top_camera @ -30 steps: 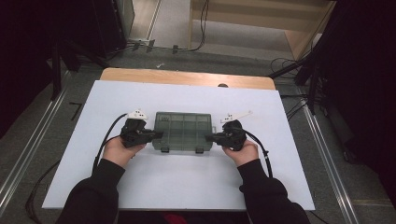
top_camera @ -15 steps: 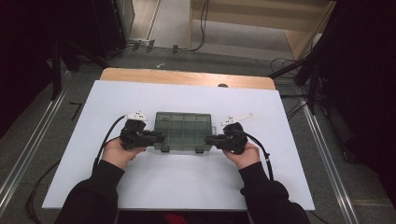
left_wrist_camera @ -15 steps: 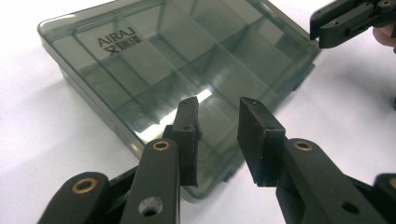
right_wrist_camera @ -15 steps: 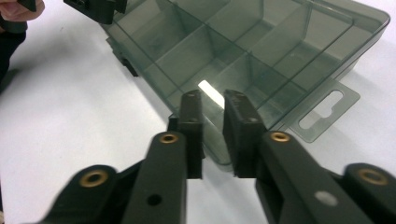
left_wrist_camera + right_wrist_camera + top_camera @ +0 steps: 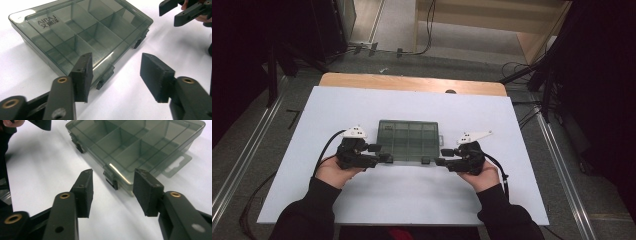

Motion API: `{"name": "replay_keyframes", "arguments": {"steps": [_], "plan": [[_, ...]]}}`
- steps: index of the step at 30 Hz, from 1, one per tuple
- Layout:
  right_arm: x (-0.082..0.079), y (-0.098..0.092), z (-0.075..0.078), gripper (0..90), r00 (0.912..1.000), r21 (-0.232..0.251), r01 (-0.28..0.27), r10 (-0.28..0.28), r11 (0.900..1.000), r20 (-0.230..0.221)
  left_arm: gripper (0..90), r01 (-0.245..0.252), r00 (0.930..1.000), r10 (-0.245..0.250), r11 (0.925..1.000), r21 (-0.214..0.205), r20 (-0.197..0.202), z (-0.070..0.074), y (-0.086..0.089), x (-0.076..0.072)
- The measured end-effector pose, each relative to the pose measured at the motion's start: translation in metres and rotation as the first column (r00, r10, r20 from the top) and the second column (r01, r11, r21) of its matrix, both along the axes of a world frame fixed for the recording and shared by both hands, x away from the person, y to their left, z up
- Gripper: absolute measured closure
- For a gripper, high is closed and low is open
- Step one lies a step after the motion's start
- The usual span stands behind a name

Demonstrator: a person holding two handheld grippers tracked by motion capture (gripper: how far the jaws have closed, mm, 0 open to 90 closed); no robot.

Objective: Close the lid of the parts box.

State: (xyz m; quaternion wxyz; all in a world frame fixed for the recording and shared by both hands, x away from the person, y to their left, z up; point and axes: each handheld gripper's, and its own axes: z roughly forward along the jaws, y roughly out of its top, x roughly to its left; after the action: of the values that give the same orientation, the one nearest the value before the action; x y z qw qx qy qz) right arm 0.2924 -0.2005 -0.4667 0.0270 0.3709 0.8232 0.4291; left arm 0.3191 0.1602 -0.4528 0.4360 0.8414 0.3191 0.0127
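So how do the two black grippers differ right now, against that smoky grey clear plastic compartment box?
The left gripper sits at the near-left corner of the smoky grey clear plastic compartment box; the right gripper sits at its near-right corner. The left gripper's jaws frame a latch with one pad overlapping the box's edge; the right gripper's frame the other latch, seemingly short of it. Both have just been opening, pressing on nothing.

Seen from the high view, the white worktop (image 5: 412,200) is lit evenly from above while the surrounding room is left in deep shadow, and fine detail is softened by a slight blur. In the two gripper views the white surface is blown out toward the edges, soft shadows are cast beside the smoky compartment box (image 5: 82,32), and pale glare is caught on its lid. The nearest jaws are rendered slightly soft.
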Motion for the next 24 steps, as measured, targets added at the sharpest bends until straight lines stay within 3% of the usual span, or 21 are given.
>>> {"name": "replay_keyframes", "arguments": {"steps": [8,13,24], "plan": [[-0.014,-0.008,-0.002,45.6,0.9996,0.012,-0.004,0.004,0.9999,0.029,39.0,0.01,0.9998,-0.01,1.0,0.0,0.018,-0.005,0.001,-0.014],[-0.019,-0.012,-0.004,45.5,0.9998,0.025,0.0,0.0,0.9997,0.021,38.2,0.017,0.9991,-0.017,0.9999,-0.004,0.039,-0.009,0.003,-0.021],[-0.03,-0.024,-0.013,45.3,0.9996,0.03,0.025,-0.025,0.9992,0.01,36.1,0.009,0.9989,-0.01,1.0,0.003,0.045,-0.019,0.013,-0.034]]}}
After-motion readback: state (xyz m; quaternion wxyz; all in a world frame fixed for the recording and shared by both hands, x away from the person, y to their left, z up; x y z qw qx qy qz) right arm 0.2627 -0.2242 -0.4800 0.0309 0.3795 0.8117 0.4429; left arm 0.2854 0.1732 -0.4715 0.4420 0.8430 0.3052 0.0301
